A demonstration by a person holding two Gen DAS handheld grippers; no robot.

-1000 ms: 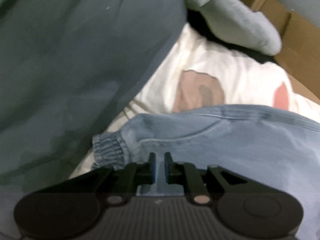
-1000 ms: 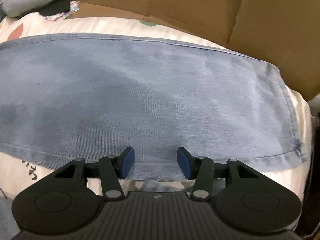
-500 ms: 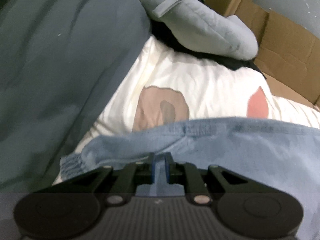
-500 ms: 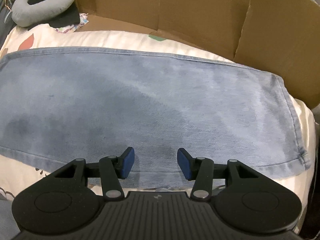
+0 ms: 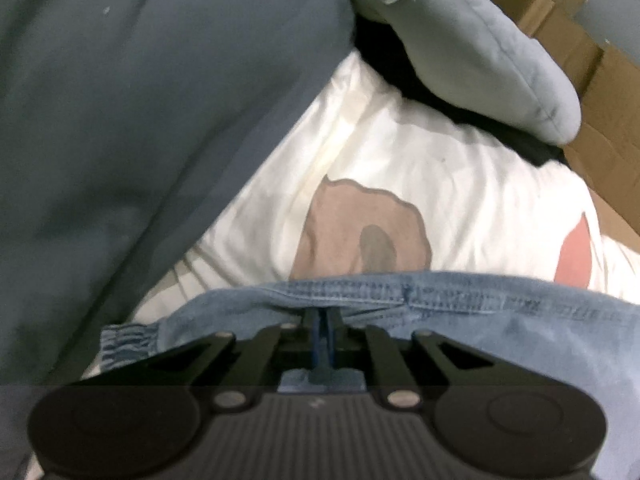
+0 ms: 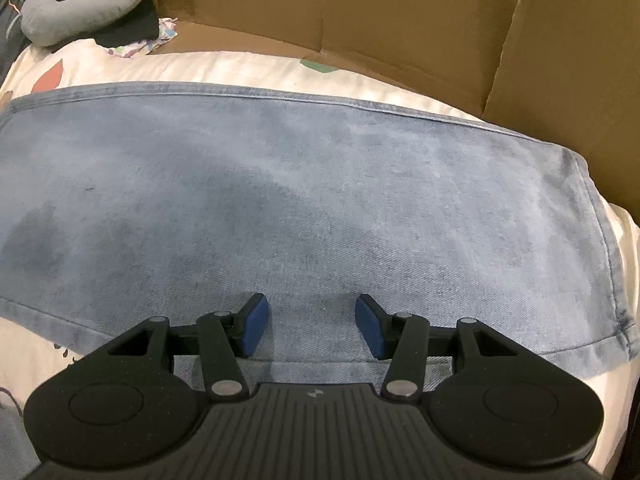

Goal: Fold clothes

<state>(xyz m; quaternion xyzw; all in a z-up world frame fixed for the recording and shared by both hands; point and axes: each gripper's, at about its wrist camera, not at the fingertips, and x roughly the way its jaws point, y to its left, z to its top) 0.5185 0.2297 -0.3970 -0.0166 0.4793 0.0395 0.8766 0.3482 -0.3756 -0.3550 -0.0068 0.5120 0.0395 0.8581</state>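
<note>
Where jeans (image 6: 304,200) lie, white bedding (image 5: 440,168).

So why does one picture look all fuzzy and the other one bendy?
Left wrist view: soft and smeary, the blanket and neck pillow blurred, dark corners. Right wrist view: sharper, but the fisheye lens bows the jeans and cardboard; a dim patch shades the denim's left side.

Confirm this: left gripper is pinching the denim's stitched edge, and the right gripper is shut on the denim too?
Not quite. The right gripper is open over the denim, as the right wrist view shows. The left gripper is indeed shut on the stitched edge.
</note>
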